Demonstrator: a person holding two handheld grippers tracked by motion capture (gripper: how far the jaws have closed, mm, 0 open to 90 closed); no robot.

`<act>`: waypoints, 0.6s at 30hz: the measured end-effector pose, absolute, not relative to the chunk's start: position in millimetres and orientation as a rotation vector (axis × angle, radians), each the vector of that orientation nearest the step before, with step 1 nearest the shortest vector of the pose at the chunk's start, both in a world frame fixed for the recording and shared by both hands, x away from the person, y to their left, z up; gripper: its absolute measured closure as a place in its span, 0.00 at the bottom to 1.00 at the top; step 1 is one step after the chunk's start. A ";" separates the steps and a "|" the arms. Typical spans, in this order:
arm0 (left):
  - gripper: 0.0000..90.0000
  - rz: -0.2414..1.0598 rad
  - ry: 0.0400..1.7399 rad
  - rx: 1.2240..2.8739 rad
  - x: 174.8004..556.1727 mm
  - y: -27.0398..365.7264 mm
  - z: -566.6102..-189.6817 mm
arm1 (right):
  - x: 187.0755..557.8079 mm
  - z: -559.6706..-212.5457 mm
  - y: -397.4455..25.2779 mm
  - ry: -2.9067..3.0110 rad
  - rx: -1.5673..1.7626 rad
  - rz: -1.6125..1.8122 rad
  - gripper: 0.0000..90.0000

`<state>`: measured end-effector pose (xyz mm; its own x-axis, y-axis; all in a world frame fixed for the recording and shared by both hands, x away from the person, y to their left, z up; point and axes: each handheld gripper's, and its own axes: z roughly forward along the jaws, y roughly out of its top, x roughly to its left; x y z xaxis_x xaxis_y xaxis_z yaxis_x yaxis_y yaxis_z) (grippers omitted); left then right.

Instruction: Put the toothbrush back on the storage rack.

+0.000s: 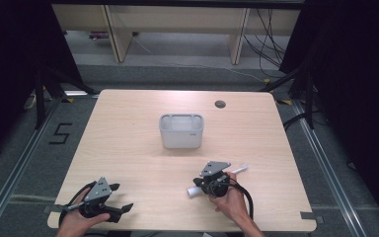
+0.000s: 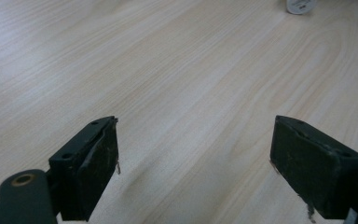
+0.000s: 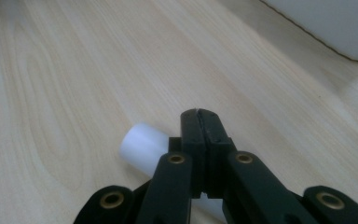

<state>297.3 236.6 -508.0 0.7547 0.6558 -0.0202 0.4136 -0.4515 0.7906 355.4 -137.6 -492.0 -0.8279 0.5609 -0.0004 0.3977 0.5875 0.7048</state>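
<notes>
Wooden table has a grey bin standing mid-table, just far of the right gripper, with a small dark grommet hole further back. White tube lies flat near the front right, right under that gripper, whose jaws look pressed together above it, so can't tell if it's actually gripping. Left gripper sits near-left, jaws wide apart, holding nothing.

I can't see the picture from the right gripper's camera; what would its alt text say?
The right gripper, its two black jaws closed together, sits over a white tube lying on a pale wooden table. A grey container stands at the upper right.
</notes>
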 end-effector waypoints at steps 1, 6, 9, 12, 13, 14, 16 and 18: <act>0.17 0.366 0.800 2.108 297.3 236.6 -508.0 | 355.4 -492.0 -137.6 2.595 0.796 1.070 1.00; 0.17 0.358 0.803 2.085 297.6 235.4 -509.5 | 349.1 -493.6 -138.7 2.598 0.821 1.074 1.00; 0.17 0.372 0.794 2.116 297.7 237.7 -506.8 | 348.0 -493.1 -140.2 2.617 0.804 1.062 1.00; 0.17 0.363 0.815 2.085 296.3 236.6 -508.5 | 344.3 -493.0 -143.4 2.617 0.809 1.064 1.00; 0.17 0.363 0.815 2.085 296.3 236.6 -508.5 | 344.3 -493.0 -143.4 2.617 0.809 1.064 1.00; 0.17 0.360 0.804 2.107 296.9 237.6 -507.1 | 343.0 -492.7 -146.1 2.624 0.813 1.048 1.00; 0.17 0.358 0.811 2.093 296.5 236.7 -507.9 | 341.4 -493.3 -148.1 2.620 0.854 1.052 1.00; 0.17 0.355 0.817 2.094 297.1 237.0 -507.7 | 341.0 -491.8 -151.9 2.634 0.827 1.044 1.00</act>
